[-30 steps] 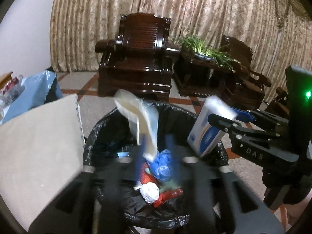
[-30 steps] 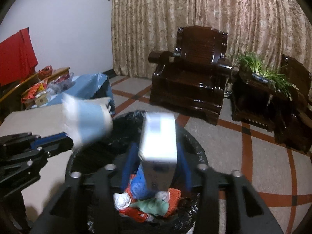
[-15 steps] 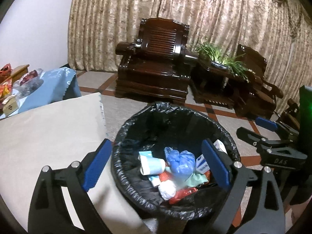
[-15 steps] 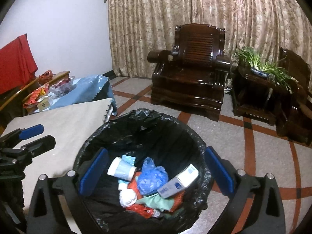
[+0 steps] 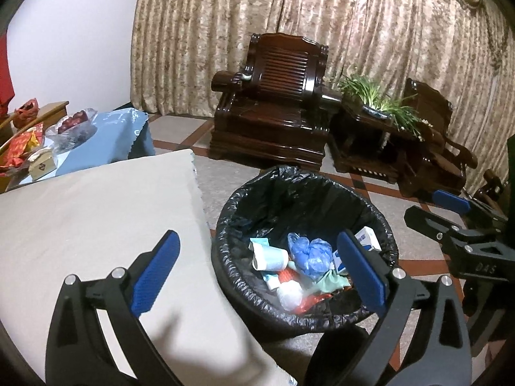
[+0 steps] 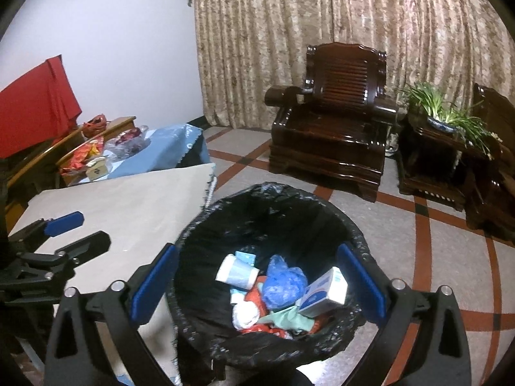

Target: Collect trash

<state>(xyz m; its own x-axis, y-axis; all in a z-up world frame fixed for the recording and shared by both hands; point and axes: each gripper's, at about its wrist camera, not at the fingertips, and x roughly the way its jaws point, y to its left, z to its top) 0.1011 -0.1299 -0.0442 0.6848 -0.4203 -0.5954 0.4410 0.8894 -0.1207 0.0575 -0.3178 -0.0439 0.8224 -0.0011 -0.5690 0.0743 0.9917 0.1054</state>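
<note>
A bin lined with a black bag [image 5: 289,173] [image 6: 276,189] stands on the floor beside a table with a beige cloth [image 5: 96,212] [image 6: 128,206]. Inside lie a pale blue paper cup [image 5: 270,257] [image 6: 236,271], a crumpled blue bag [image 5: 310,252] [image 6: 283,281], a white and blue box [image 5: 367,239] [image 6: 325,291] and other scraps. My left gripper [image 5: 256,236] [image 6: 93,228] hangs over the table edge and the bin's left rim, its jaws opening with nothing between them. Above the bin, my right gripper [image 6: 258,247] [image 5: 425,204] is open and holds nothing.
A dark wooden armchair [image 5: 276,112] [image 6: 334,122] stands before the curtain, with a side table bearing a green plant [image 5: 376,96] [image 6: 447,112] to its right. A blue-covered table [image 5: 106,132] with snack packets is at the left. Tiled floor surrounds the bin.
The left gripper let go of the paper cup and the right let go of the box; both now lie in the bin. Both jaws opened wide and both grippers drew back and rose.
</note>
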